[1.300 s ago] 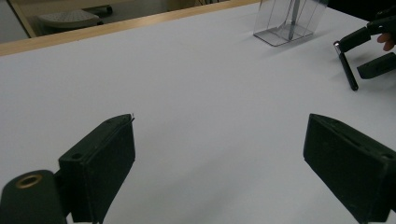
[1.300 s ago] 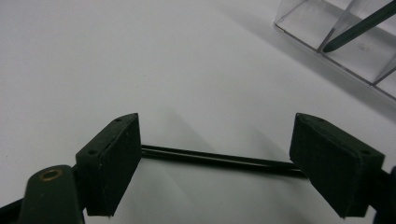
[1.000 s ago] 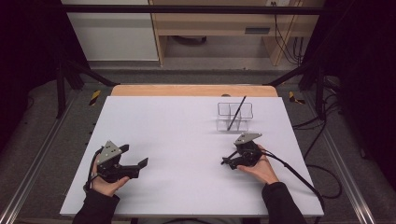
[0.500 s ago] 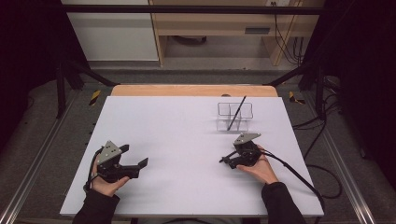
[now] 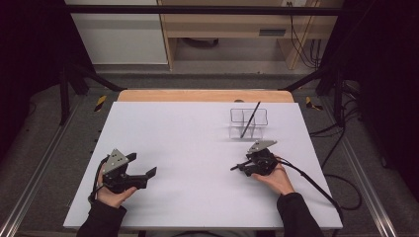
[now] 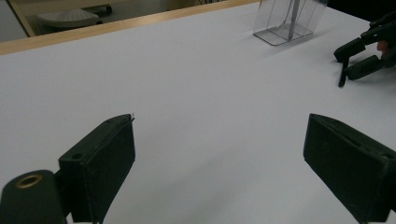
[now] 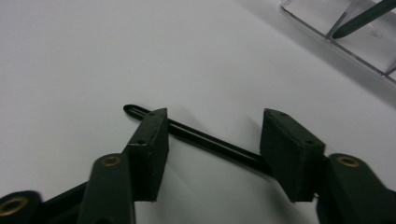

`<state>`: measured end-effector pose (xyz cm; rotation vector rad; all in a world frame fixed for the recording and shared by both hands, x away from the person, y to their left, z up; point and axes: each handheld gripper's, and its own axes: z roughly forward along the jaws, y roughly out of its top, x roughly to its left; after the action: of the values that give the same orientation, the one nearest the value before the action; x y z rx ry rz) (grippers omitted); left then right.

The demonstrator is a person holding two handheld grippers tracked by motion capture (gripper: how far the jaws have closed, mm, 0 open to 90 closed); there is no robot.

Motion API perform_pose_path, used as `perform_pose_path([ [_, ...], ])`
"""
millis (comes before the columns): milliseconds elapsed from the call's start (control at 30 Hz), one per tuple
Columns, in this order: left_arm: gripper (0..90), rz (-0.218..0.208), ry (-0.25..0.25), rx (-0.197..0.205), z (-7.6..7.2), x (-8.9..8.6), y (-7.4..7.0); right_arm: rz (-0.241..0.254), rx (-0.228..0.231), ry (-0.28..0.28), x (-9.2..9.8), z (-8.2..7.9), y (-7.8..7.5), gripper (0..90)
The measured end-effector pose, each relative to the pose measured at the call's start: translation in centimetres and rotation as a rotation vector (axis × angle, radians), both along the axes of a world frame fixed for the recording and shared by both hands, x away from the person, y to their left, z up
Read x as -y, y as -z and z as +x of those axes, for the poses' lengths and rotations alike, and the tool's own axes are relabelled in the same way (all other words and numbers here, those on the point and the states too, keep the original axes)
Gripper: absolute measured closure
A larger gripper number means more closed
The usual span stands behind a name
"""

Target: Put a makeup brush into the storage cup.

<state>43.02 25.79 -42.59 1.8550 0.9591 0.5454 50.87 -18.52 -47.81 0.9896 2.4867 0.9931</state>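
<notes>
Right claw [image 7: 212, 154] half-spread, closing astride black stick [image 7: 205, 140], pads apart; clear organizer [image 5: 248, 123] near.

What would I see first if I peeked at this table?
First, the big white table with a hand at each near corner holding black tongs. The right tongs sit low over a thin black stick lying on the table; their jaws have just been closing around it without pinching it yet. Behind them stands a clear box with a dark pen leaning in it.
</notes>
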Motion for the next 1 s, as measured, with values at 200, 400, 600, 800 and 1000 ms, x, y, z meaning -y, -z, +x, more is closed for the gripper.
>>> perform_pose_path([
  [200,8.5,0.001,0.0,0.0,-0.01,0.01,0.0,-0.022,-0.013,0.014,0.27,-0.12,-0.34,59.7],
  [400,8.5,-0.007,-0.004,0.003,-0.05,0.03,-0.02,-0.03,-0.023,0.012,0.5,-0.38,-0.52,67.0],
  [600,8.5,-0.006,-0.002,0.003,-0.05,0.05,-0.04,-0.032,-0.03,0.005,0.79,-0.64,-0.69,72.6],
  [800,8.5,-0.006,-0.001,0.003,-0.06,0.05,-0.04,-0.036,-0.035,-0.002,0.94,-0.82,-0.83,75.9],
  [1000,8.5,0.001,0.003,0.001,-0.04,0.04,-0.04,-0.043,-0.042,-0.018,0.87,-1.0,-0.78,75.0],
])
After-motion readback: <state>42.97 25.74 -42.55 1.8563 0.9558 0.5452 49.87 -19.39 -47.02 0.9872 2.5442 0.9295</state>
